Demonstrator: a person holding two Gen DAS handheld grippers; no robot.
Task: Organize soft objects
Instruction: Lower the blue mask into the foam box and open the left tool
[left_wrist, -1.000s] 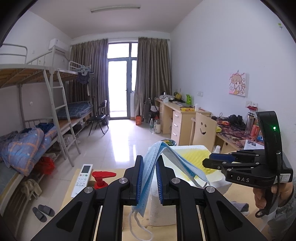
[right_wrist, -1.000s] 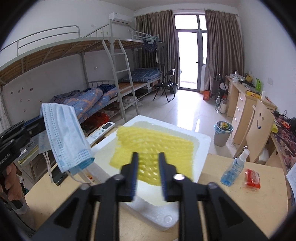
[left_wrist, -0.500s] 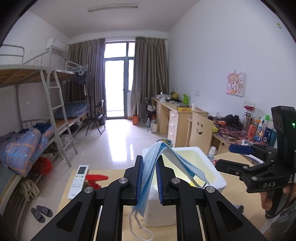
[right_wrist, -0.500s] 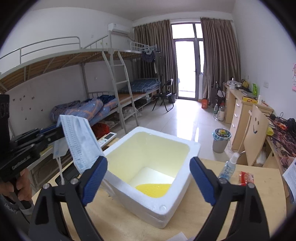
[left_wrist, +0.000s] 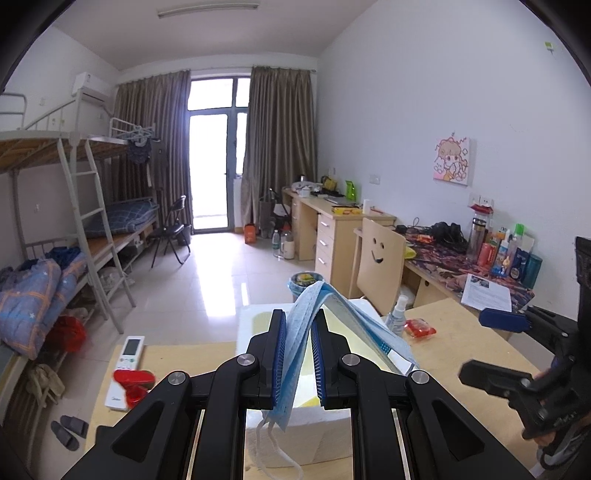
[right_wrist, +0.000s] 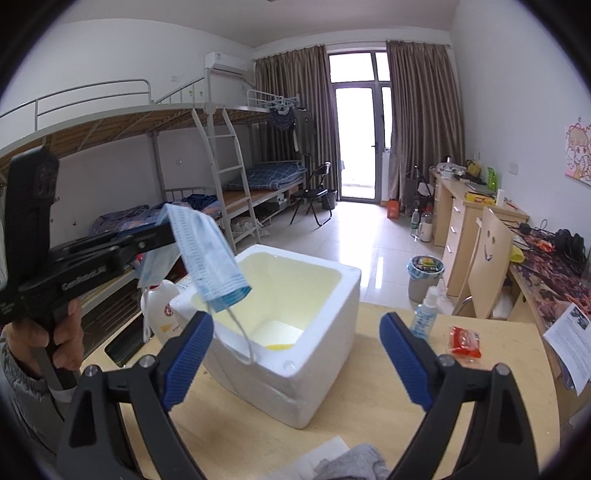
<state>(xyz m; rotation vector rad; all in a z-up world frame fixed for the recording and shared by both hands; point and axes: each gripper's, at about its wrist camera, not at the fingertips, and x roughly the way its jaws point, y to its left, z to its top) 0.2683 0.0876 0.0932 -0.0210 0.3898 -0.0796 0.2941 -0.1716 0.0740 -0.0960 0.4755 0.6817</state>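
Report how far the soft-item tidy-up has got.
Done: a yellow item lies at the bottom of the white foam box. In hand: the left gripper is shut on a blue face mask, held above the box's near rim. Left: dropping the mask in, then probably the grey cloth on the table under the open right gripper.

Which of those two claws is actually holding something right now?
The left claw: its blue pads are shut on the blue face mask, held above the white foam box. The right claw is wide open and empty.
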